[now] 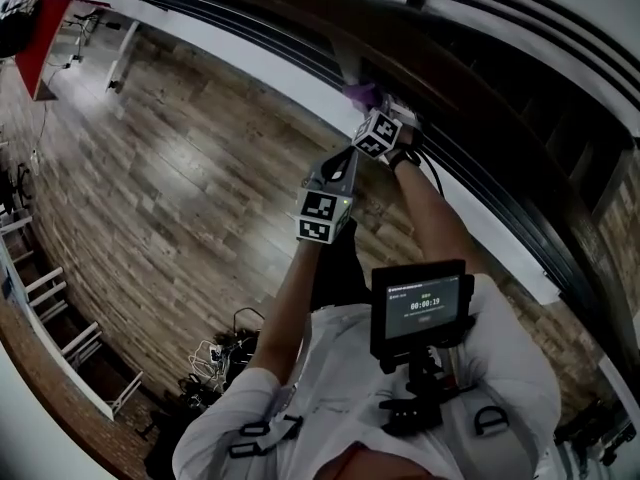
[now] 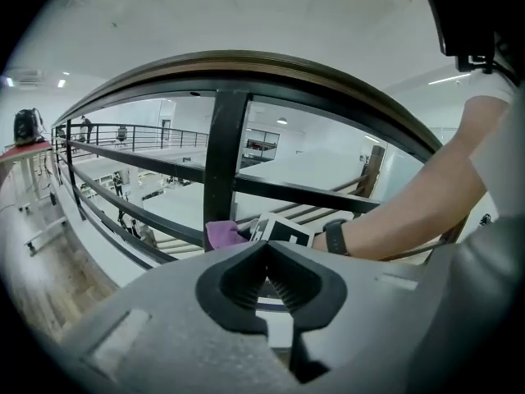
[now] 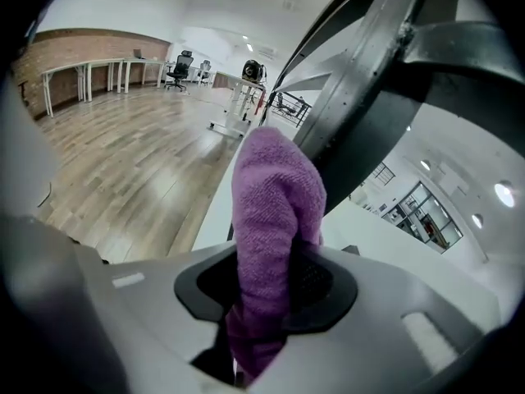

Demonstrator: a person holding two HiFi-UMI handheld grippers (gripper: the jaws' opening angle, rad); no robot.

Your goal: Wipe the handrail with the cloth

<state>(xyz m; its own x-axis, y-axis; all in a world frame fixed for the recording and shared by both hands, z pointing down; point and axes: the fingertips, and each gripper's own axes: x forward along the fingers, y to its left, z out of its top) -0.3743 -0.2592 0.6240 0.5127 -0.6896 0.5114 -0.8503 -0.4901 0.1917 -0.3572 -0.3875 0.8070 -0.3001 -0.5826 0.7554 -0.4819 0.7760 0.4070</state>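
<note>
cloth is the thing to watch here. it is purple and fluffy, and the right gripper has its fingers clamped on the lower part of it, so the top end sticks out past the tips like a little mop.

the cloth is right beside the dark handrail, close to one upright post. from these views i cannot tell if it is touching the rail or only very near it.

the left gripper hangs a bit behind, over the wooden floor. its fingers are together and there is nothing between them. it points at the rail and at the other hand.

my guess is that the step in hand is getting the cloth onto the rail, so the wiping is only about to start. the next move calls for pushing the loose end flat on the rail and sliding it along the curve. the grip has to be firm, or the cloth could slip out and fall.
</note>
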